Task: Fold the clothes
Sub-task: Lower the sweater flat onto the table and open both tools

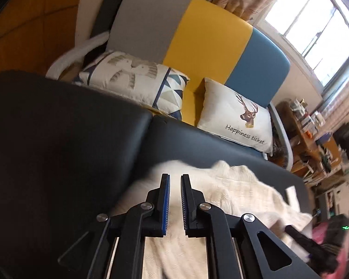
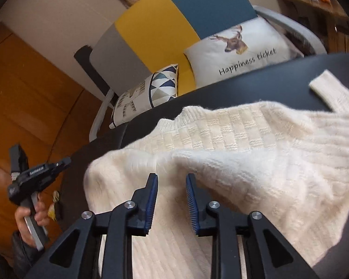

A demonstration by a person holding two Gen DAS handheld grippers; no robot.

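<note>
Left wrist view: left gripper [image 1: 175, 180] has its jaws nearly together with a slim gap, nothing between them, hovering over the cream sweater [image 1: 232, 193] on the dark table [image 1: 69, 139]. Risk: the sweater's right side lies near the table edge and could slide off if dragged. Far cushion [image 1: 238, 118] reads "Happiness ticket".

Right wrist view: right gripper [image 2: 171, 181] is partly open, empty, above the rumpled sweater [image 2: 221, 158]. Risk: pinching one layer only would skew the fold. Left gripper's [image 2: 58, 164] body lettering is unreadable.
</note>
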